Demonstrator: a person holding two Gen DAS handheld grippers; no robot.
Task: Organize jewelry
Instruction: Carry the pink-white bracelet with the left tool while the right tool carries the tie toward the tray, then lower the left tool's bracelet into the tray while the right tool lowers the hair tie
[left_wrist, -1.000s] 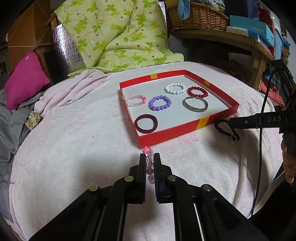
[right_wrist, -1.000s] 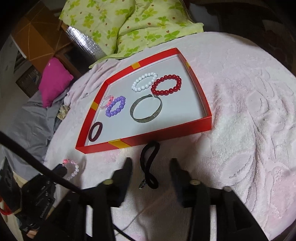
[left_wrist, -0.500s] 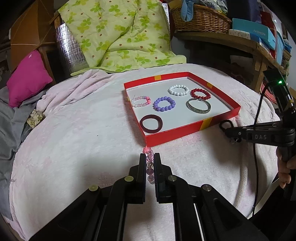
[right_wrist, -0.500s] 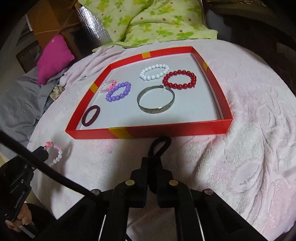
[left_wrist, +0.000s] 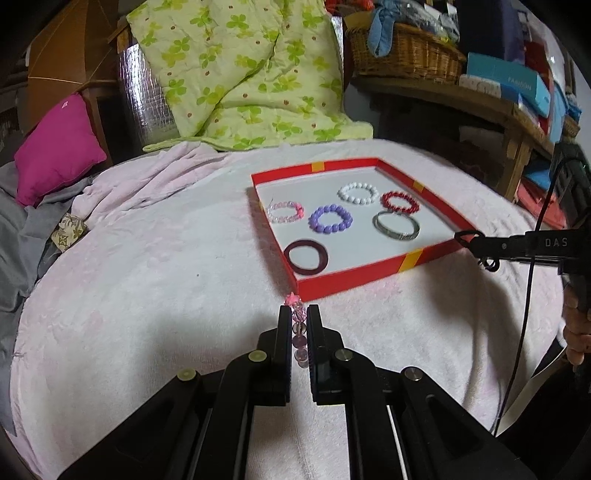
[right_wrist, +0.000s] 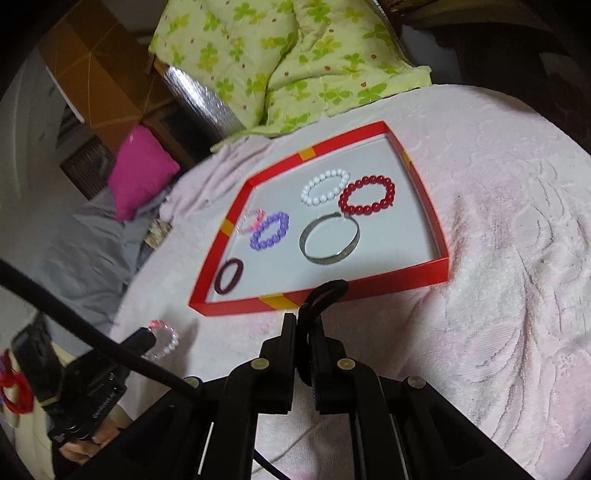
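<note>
Pink blanket (left_wrist: 155, 280) under red tray (left_wrist: 354, 282); left gripper (left_wrist: 298, 317) pinches a light, slippery beaded bracelet (left_wrist: 297, 325) — right gripper (right_wrist: 303, 325) clamps a limp black cord bracelet (right_wrist: 327, 291), both just short of the tray — grip strands, not beads.

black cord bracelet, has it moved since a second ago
Yes. The black cord bracelet was lying on the blanket short of the red tray; now the right gripper holds it at the tray's near wall.

left gripper (left_wrist: 299, 317) clamping pink bracelet (left_wrist: 297, 325) (edge-on)
</note>
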